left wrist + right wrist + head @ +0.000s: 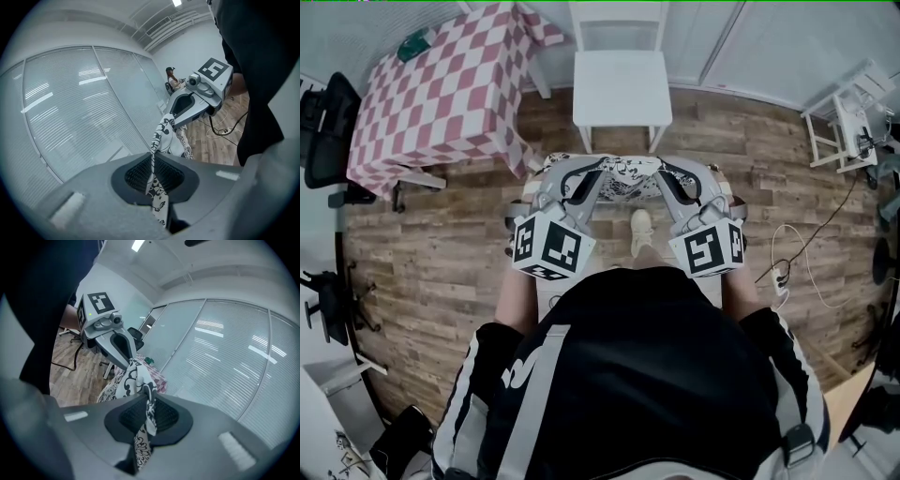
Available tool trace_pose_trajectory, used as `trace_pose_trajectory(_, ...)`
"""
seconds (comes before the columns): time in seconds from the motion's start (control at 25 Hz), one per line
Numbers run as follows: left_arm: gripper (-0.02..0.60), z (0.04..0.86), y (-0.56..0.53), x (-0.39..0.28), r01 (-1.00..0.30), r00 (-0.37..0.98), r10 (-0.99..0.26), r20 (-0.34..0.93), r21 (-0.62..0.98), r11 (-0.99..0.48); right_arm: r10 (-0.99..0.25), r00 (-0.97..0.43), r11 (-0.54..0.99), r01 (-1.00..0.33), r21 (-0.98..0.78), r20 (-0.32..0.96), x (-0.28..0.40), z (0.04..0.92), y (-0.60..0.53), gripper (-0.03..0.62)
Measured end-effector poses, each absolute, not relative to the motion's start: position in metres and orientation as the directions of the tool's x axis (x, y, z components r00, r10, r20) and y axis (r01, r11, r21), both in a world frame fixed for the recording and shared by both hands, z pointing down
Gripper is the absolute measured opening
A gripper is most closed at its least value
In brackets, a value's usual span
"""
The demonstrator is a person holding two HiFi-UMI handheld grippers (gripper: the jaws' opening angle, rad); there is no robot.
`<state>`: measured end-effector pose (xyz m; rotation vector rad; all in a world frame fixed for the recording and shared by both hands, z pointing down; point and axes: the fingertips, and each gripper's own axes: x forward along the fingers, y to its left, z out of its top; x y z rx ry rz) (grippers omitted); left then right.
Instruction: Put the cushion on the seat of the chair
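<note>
Cushion (623, 178): black-and-white floral print, held up over wooden floor (441, 253), stretched between both grippers, just short of chair, not yet on seat.
Left gripper (572, 183): jaws pressed together, pinching cushion's left edge, fold of fabric caught between pads.
Right gripper (680, 187): jaws likewise clamped on cushion's right edge.
Chair (619, 84): white, directly beyond cushion.
Table (441, 94): pink-and-white checked cloth, left of chair, small green item (417, 42) at far corner.
</note>
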<state>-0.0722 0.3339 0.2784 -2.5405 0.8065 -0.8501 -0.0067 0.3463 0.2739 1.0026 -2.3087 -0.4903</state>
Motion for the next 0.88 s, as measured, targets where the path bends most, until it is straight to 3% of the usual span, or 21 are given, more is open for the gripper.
trace_pose_trajectory(0.88, 0.018, 0.275, 0.227, -0.044, -0.415, 0.643, -0.615, 0.457, -0.466, -0.781, -0.73, -0.58, 0.675, -0.532, 0.511, 0.361, 0.022, 0.271, 0.237, 0.015)
